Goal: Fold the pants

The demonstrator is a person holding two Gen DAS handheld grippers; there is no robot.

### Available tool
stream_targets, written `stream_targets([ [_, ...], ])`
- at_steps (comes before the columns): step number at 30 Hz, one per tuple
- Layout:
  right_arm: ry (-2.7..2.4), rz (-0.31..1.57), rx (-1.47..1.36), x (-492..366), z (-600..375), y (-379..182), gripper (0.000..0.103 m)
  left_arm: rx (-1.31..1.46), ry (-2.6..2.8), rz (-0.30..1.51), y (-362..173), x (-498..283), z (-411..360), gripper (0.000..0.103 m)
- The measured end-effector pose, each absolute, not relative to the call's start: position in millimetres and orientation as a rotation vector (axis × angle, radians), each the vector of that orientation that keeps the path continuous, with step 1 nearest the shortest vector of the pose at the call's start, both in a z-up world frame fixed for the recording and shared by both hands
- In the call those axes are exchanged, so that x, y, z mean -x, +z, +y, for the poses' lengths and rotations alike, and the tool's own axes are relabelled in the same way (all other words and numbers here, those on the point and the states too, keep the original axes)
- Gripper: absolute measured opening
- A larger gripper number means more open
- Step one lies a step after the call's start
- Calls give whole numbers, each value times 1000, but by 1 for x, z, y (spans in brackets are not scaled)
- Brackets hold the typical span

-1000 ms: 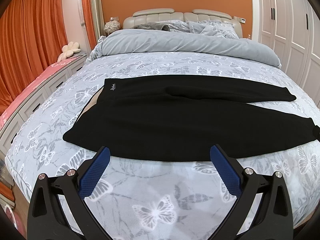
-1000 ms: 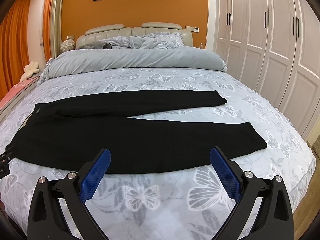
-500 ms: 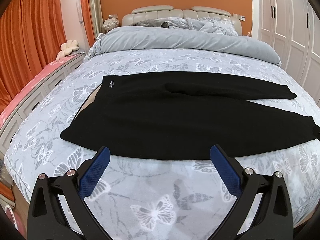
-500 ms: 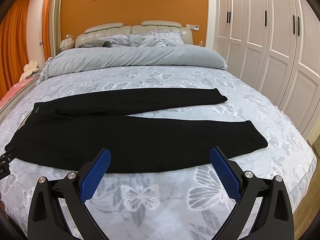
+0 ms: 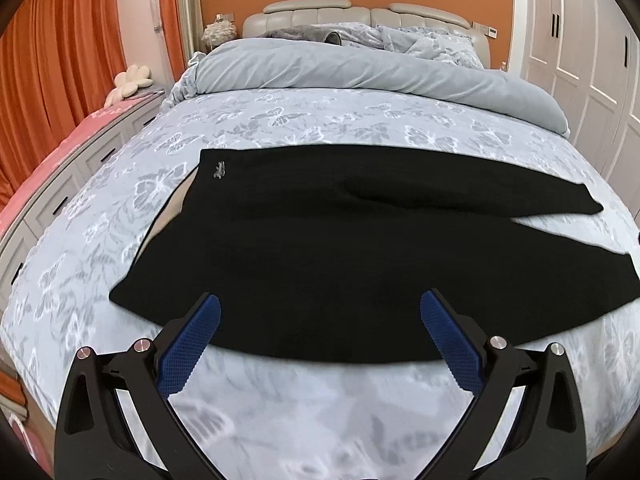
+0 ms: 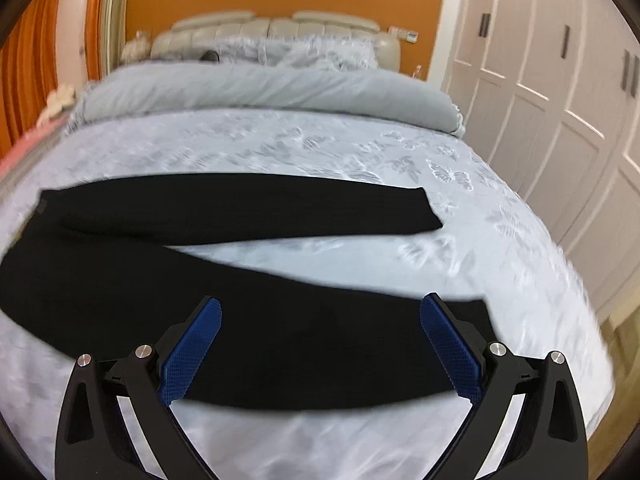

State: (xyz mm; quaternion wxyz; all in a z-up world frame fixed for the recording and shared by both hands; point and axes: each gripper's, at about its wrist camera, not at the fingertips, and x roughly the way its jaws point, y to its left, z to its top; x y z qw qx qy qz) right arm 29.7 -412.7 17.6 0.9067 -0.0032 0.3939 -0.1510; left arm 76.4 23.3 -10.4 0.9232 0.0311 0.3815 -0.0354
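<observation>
Black pants (image 5: 320,240) lie flat across the bed, waistband at the left, both legs spread toward the right in a V. In the right wrist view the pants (image 6: 240,304) show their near leg's cuff at the right and the far leg behind it. My left gripper (image 5: 320,310) is open, hovering over the near edge of the pants close to the waist end. My right gripper (image 6: 320,312) is open too, its blue pads over the near leg close to the cuff. Neither holds any cloth.
The bed (image 5: 300,408) has a grey butterfly-print cover, with a folded grey duvet (image 5: 360,68) and pillows at the headboard. A low drawer unit (image 5: 52,184) and orange curtains stand at the left, white wardrobe doors (image 6: 560,120) at the right.
Both grippers have moved forward and down toward the pants' near edge, which now sits between the fingertips. The right view is blurred from motion. The pants have not moved.
</observation>
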Motion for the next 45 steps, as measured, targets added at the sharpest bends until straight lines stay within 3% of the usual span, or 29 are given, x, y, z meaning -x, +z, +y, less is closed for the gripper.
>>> stream_targets([
  [6, -390, 900, -16, -122, -511, -13, 98, -102, -21, 780, -1, -154, 41, 98],
  [11, -396, 948, -170, -191, -589, -42, 98, -68, 15, 855, -5, -266, 81, 98],
  [15, -421, 988, -204, -232, -626, -67, 98, -18, 108, 935, -31, -354, 131, 98],
  [22, -405, 1068, -335, -275, -659, -108, 98, -18, 169, 1093, -95, -441, 171, 98],
  [24, -419, 1027, -303, -277, -651, -108, 98, 23, 148, 1121, -108, -452, 175, 92],
  [25, -414, 1014, -297, -276, -649, -107, 94, 41, 145, 1126, -110, -454, 176, 84],
  [26, -396, 989, -277, -275, -643, -103, 69, 54, 140, 1108, -107, -454, 175, 66],
  [27, -384, 975, -277, -273, -642, -100, 25, 68, 98, 1088, -101, -452, 172, 54],
  [28, -344, 954, -332, -268, -644, -95, 12, 84, 62, 1086, -96, -449, 169, 29],
  [30, -321, 895, -341, -258, -642, -78, 12, 71, 76, 1046, -79, -440, 162, 8],
  [40, -162, 649, -176, -113, -590, 35, 12, 186, -120, 811, 32, -281, 217, 9],
  [45, -136, 723, -146, -27, -586, 17, 13, 215, -160, 826, 27, -191, 242, 10],
])
